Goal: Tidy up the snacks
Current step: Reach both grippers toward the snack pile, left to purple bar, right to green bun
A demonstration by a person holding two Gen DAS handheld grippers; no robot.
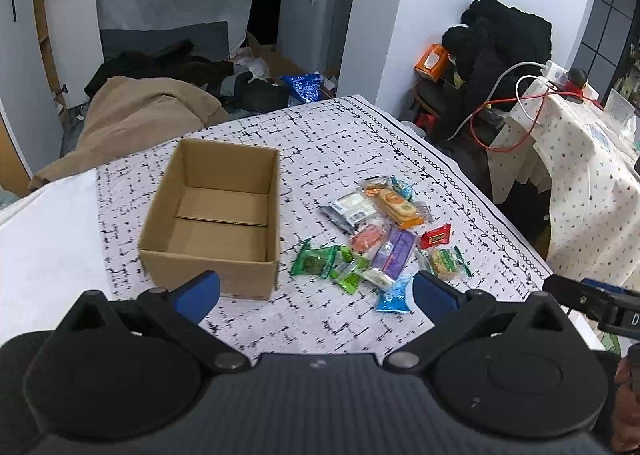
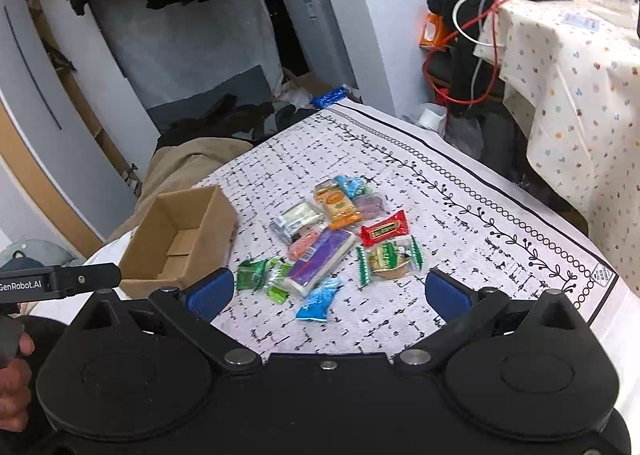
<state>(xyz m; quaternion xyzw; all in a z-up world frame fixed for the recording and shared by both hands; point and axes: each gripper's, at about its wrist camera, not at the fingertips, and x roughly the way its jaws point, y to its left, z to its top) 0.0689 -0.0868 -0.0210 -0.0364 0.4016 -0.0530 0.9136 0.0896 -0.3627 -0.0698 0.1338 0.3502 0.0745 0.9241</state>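
Left gripper (image 1: pixel 316 291): your jaws are spread wide with nothing between them, held above the near edge of the tablecloth, the cardboard box just ahead of the left finger.
Right gripper (image 2: pixel 329 293): also spread wide and holding nothing, aimed at the pile of snacks; the blue packet lies closest to the gap.
Blue packet (image 2: pixel 317 301): nearest piece to both of you, flat on the cloth at the pile's near edge.
Purple bar (image 2: pixel 322 259): long wrapper lying just behind the blue packet, with green packets (image 2: pixel 252 275) beside it on the box side.
Red packet (image 2: pixel 385 229): sits on the far right of the pile, next to a green-and-white wrapped biscuit (image 2: pixel 390 261).
Orange pack (image 2: pixel 339 206): at the back of the pile, alongside a clear-wrapped white and grey pack (image 2: pixel 297 219).
Cardboard box (image 1: pixel 214 215): open top, upright, to the left of the snacks and apart from them; its floor shows bare.
Tablecloth (image 1: pixel 332 135): patterned white cloth under everything.
Progress: judging by the bare box and the whole pile still outside it, nothing is sorted yet; every snack is left for you to move.
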